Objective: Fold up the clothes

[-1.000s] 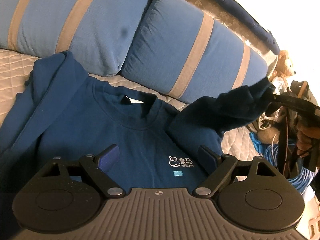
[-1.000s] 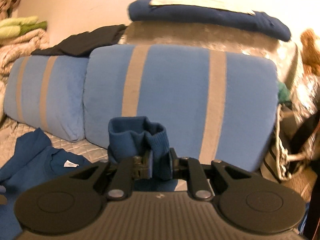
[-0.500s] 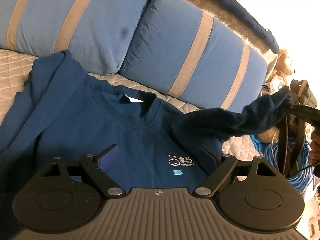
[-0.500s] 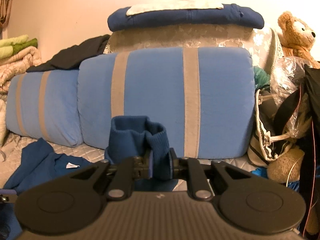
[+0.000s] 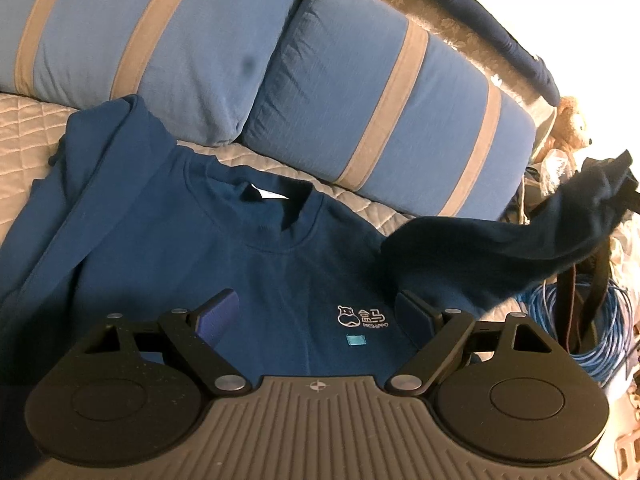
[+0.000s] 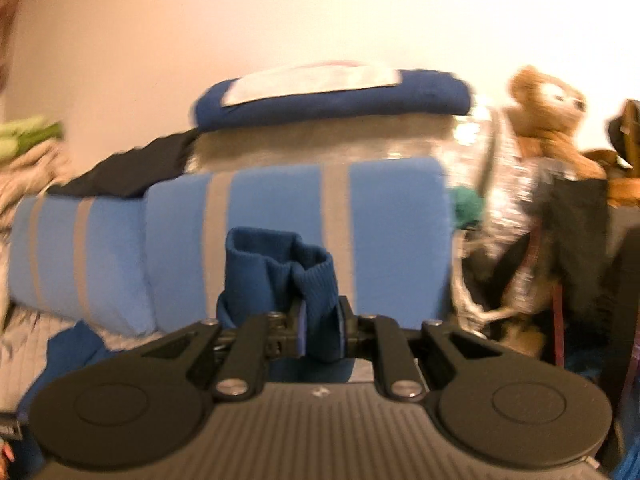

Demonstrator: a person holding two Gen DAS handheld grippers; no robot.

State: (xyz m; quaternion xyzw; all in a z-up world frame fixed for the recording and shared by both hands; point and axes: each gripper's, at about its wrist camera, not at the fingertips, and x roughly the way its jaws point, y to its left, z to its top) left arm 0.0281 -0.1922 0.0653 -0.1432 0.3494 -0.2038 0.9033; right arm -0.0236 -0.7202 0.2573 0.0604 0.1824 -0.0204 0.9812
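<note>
A dark blue sweatshirt (image 5: 224, 256) lies face up on the quilted bed, collar toward the pillows, with a small white logo (image 5: 360, 317) on the chest. My left gripper (image 5: 318, 312) is open and empty just above its chest. My right gripper (image 6: 322, 334) is shut on the ribbed sleeve cuff (image 6: 280, 268). In the left wrist view the sleeve (image 5: 520, 240) is stretched out and lifted to the right, off the bed's edge. The other sleeve (image 5: 92, 184) lies folded along the left side.
Two blue pillows with grey stripes (image 5: 380, 120) lean behind the sweatshirt. A folded blue garment (image 6: 332, 100) lies on top behind them. A teddy bear (image 6: 552, 120), bags and a coil of blue cable (image 5: 588, 328) crowd the right side. Quilted bedcover (image 5: 24, 128) shows at left.
My right gripper has pulled the sleeve farther out to the right and higher, straightening it. Its view is blurred by motion now. My left gripper has stayed still and open.
</note>
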